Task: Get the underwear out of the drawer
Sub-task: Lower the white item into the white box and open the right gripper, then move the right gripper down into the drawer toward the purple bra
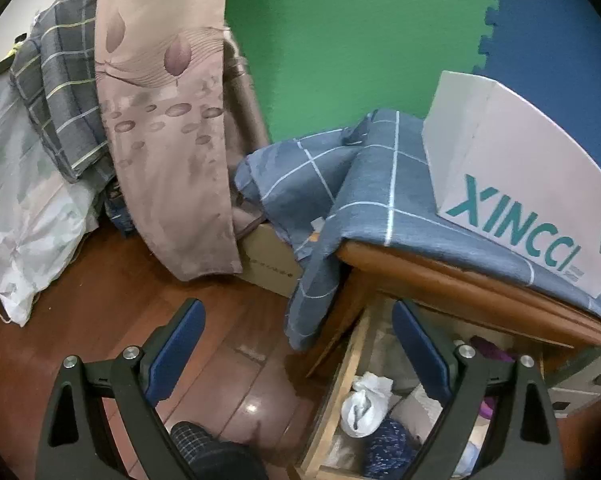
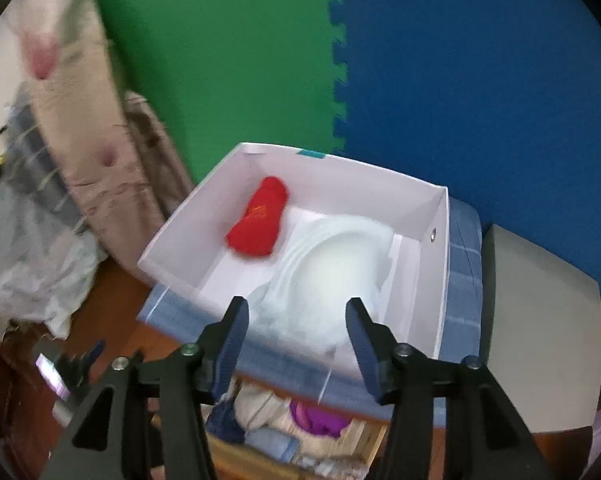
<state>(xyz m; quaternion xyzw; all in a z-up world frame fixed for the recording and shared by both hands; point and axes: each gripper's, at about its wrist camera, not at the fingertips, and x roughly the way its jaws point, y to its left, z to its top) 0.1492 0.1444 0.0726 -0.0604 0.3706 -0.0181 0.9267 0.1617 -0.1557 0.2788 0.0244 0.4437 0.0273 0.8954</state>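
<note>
Underwear is lying in two places right now: a white piece (image 2: 332, 268) is resting in the white box (image 2: 434, 280) just beyond your right gripper (image 2: 298, 320), beside a red rolled piece (image 2: 260, 220), while more bundles are waiting in the open drawer (image 1: 342, 392) below.

Starting nearest you, your right gripper's jaws are standing apart with nothing pinched between them; the white piece is sitting past the tips, blurred, and looks released into the box. Under that gripper, the drawer is showing a purple garment (image 2: 320, 420) and a dark blue one (image 2: 226, 420).

Your left gripper (image 1: 298, 332) is hanging with its jaws wide apart and empty, one finger over the wooden floor (image 1: 100, 280), the other over the drawer's edge. Below it a white bundle (image 1: 362, 404) and a speckled navy bundle (image 1: 388, 448) are lying in the drawer.

Farther off, the box is sitting on a blue checked cloth (image 1: 380, 200) draped over the cabinet top (image 1: 460, 276), with the green and blue foam mats (image 2: 340, 60) behind.

You appear to be finishing a drop-off, between one garment and the next. The next move likely calls for bringing an open gripper down into the drawer, straddling one bundle, and closing fully on the fabric before lifting so that neighbours are not dragged out.
</note>
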